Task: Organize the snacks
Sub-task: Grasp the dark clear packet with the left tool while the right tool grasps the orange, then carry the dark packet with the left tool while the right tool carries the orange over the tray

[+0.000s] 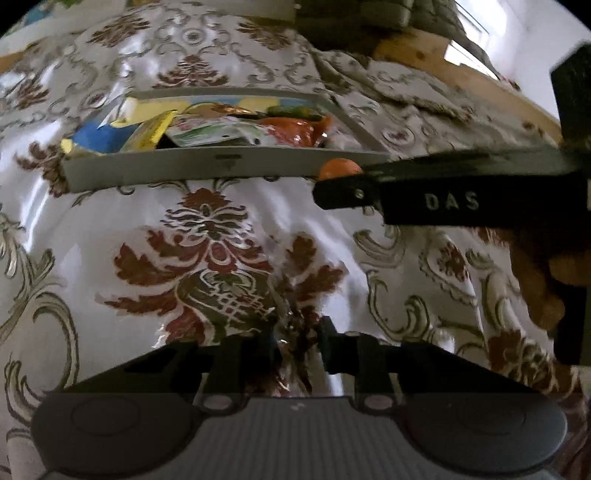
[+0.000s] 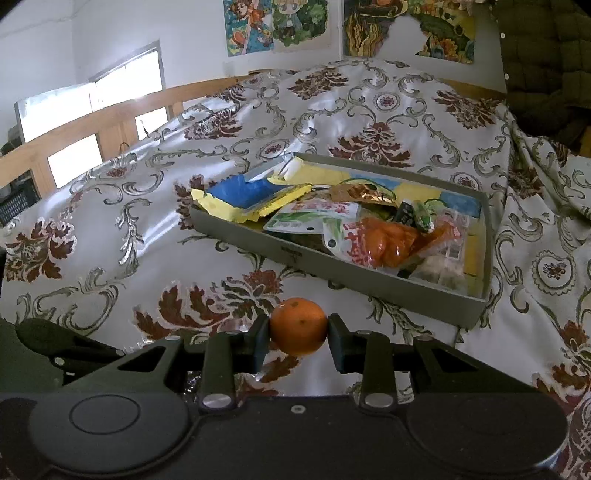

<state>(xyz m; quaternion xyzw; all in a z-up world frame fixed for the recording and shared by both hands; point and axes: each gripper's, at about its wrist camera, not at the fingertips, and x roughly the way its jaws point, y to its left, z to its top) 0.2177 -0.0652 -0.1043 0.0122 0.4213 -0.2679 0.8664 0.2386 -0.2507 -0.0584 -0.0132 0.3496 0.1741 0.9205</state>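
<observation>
My right gripper (image 2: 298, 332) is shut on an orange mandarin (image 2: 298, 325) and holds it above the patterned cloth, in front of the grey tray (image 2: 332, 269). The tray holds several snack packets, among them a blue and yellow packet (image 2: 251, 199) and an orange bag (image 2: 391, 240). In the left wrist view the tray (image 1: 221, 166) lies ahead, and the right gripper with the mandarin (image 1: 340, 168) reaches in from the right at its near rim. My left gripper (image 1: 297, 343) is low over the cloth, its jaws close together around a crinkly dark wrapper (image 1: 295, 332).
The floral cloth (image 2: 110, 221) covers a table. A wooden railing (image 2: 110, 118) runs along the far left. A dark green jacket (image 2: 546, 55) hangs at the back right, with posters (image 2: 277, 26) on the wall.
</observation>
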